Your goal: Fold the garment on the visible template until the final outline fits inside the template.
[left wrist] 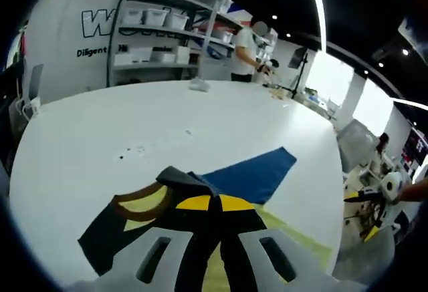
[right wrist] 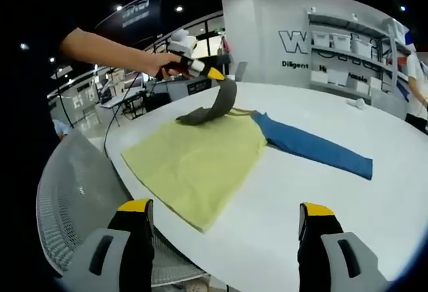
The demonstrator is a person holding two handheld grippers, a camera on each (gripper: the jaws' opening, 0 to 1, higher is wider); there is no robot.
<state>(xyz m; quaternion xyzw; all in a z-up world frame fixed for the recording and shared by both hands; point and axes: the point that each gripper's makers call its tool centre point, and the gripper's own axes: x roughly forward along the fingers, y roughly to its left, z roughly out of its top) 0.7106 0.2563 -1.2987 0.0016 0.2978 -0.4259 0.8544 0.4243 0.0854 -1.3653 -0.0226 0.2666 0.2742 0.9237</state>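
The left tool [right wrist: 212,73] is closed and raised at arm's length; the right tool [right wrist: 227,220] gapes wide.

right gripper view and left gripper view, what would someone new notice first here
In the right gripper view, the left gripper, held in a person's hand, lifts a dark sleeve off the yellow-green garment on the white table, its jaws shut on the cloth. A blue sleeve stretches flat toward the table's middle. The right gripper hangs near the table edge with its jaws wide apart.
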